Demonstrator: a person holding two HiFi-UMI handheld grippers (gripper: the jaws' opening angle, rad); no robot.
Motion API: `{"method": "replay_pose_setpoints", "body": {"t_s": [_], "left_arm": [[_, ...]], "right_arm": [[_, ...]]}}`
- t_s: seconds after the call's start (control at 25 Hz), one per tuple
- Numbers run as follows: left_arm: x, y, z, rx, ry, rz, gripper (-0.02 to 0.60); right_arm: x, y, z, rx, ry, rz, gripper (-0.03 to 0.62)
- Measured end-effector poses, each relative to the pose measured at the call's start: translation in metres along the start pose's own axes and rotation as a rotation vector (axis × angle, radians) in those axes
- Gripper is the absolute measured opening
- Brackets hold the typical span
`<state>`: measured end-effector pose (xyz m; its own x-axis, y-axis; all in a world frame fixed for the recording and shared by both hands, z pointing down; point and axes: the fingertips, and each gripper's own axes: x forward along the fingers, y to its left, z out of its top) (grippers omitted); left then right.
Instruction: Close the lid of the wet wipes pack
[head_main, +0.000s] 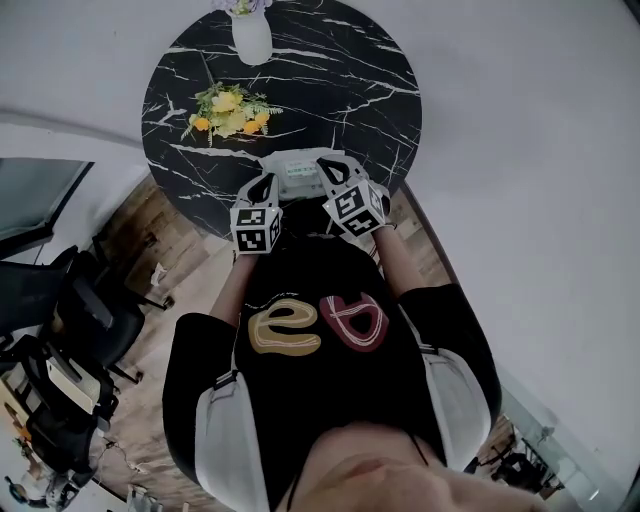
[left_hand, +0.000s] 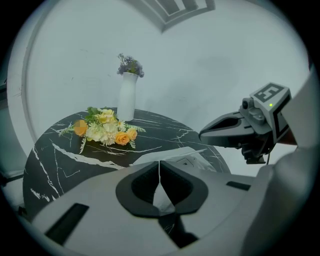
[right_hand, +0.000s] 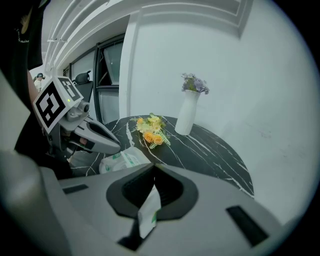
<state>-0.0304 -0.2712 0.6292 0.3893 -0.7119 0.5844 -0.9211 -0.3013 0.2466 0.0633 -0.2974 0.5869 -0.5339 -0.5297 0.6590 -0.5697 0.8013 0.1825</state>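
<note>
The white and green wet wipes pack lies at the near edge of the round black marble table, between my two grippers. My left gripper is at the pack's left end and my right gripper at its right end. In the left gripper view the jaws are closed with a pale sliver of the pack between them. In the right gripper view the right gripper is shut on a white-green edge of the pack. I cannot make out the lid's state.
A bunch of yellow and orange flowers lies on the table's left half. A white vase stands at the far edge. The person's body is right behind the table's near edge. Office chairs stand at the lower left.
</note>
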Motion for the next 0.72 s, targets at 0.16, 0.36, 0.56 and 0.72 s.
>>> {"method": "replay_pose_setpoints", "body": {"t_s": [0.16, 0.36, 0.56, 0.72], "left_arm": [[0.004, 0.0, 0.0, -0.009, 0.006, 0.007, 0.021], [0.009, -0.001, -0.004, -0.011, 0.026, 0.004, 0.021], [0.011, -0.001, -0.005, 0.002, 0.038, 0.008, 0.021], [0.014, -0.002, -0.007, 0.012, 0.044, 0.007, 0.021]], "right_arm": [[0.001, 0.003, 0.001, 0.017, 0.003, 0.022, 0.012], [0.004, 0.013, -0.001, 0.019, 0.018, 0.043, 0.012], [0.007, 0.019, -0.004, 0.019, 0.033, 0.062, 0.012], [0.009, 0.021, -0.007, 0.028, 0.035, 0.071, 0.012]]}}
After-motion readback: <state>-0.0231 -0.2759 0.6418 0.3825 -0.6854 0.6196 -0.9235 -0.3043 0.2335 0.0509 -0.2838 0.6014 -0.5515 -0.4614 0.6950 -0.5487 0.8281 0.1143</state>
